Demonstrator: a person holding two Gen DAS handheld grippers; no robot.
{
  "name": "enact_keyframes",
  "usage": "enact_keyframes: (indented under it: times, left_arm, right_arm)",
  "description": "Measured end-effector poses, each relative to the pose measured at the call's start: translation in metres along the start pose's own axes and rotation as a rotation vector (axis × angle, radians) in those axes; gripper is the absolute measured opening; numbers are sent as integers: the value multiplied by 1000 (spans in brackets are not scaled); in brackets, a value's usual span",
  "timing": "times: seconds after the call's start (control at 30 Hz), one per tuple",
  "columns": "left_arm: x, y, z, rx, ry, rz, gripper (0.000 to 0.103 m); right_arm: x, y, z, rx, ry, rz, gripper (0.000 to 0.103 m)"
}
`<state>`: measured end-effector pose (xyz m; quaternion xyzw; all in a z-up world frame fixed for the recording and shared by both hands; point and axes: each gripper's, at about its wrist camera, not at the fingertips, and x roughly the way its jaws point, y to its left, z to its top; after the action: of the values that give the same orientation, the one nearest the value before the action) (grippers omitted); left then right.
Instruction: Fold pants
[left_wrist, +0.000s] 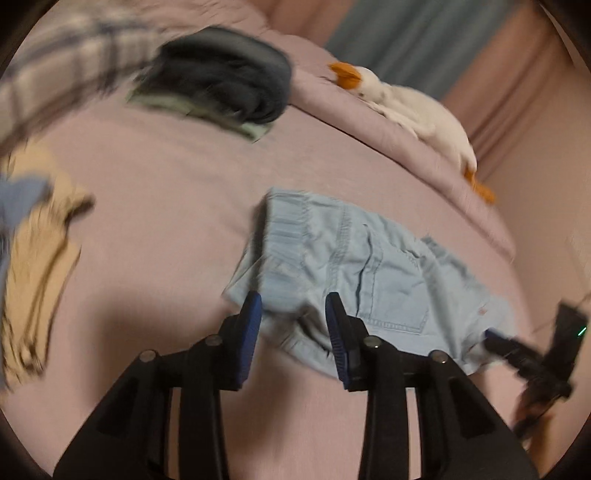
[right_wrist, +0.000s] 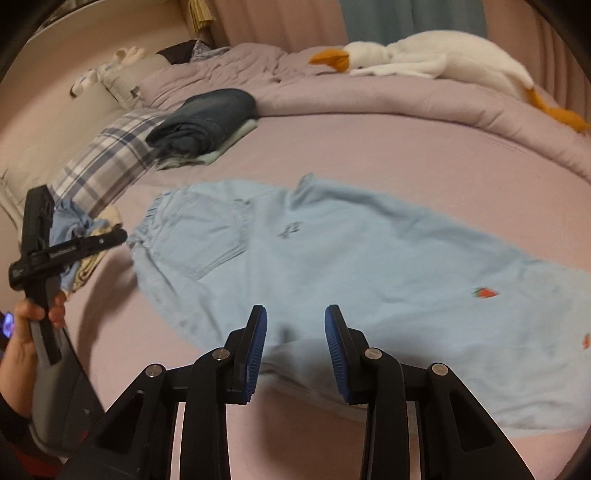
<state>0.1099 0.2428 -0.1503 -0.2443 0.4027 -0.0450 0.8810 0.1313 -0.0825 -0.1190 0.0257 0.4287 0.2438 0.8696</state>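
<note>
Light-blue pants spread flat on pink bed. Left gripper held low over waistband, jaws apart, nothing gripped. Right gripper poised above leg, jaws apart, empty.

**Item Count on Bed**

One pair of light blue pants, bearing two small red motifs. Two grippers: left, right. One goose toy. One plaid pillow. One stack of folded clothes, dark denim on top. One loose heap of garments; number within cannot be determined.
</note>
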Motion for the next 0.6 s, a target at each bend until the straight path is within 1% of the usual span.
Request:
enact_keyframes:
  times: [0.07,0.13,0.23,0.33,0.37,0.4,0.47,0.5,0.53,0.6]
  left_arm:
    - [5,9,-3,-68,25,-51,35]
    - [15,8,-7,-129,56,-121,36]
    - [24,2,-7,-188,67,-187,36]
    - [36,2,-2,-251,67,-181,33]
    - [37,7,0,-289,60,-179,19]
    - [37,11,3,-314,46,-172,16]
    - [29,16,5,-343,-9,-140,13]
    - [22,15,6,-338,-48,-111,13]
    - [16,14,5,-327,-72,-99,13]
    - [8,8,6,-280,-93,-81,13]
  right_arm:
    - [8,5,0,3,0,10,36]
    - [13,6,-3,12,8,29,36]
    - [14,11,-3,6,16,30,36]
    - [12,12,-1,0,8,22,36]
    - [13,13,0,0,6,20,36]
    - [11,11,0,2,5,14,36]
    - [11,11,1,7,1,12,36]
    - [9,10,3,11,-4,15,36]
    - [9,9,4,13,-7,11,36]
    - [8,8,7,16,-17,-5,36]
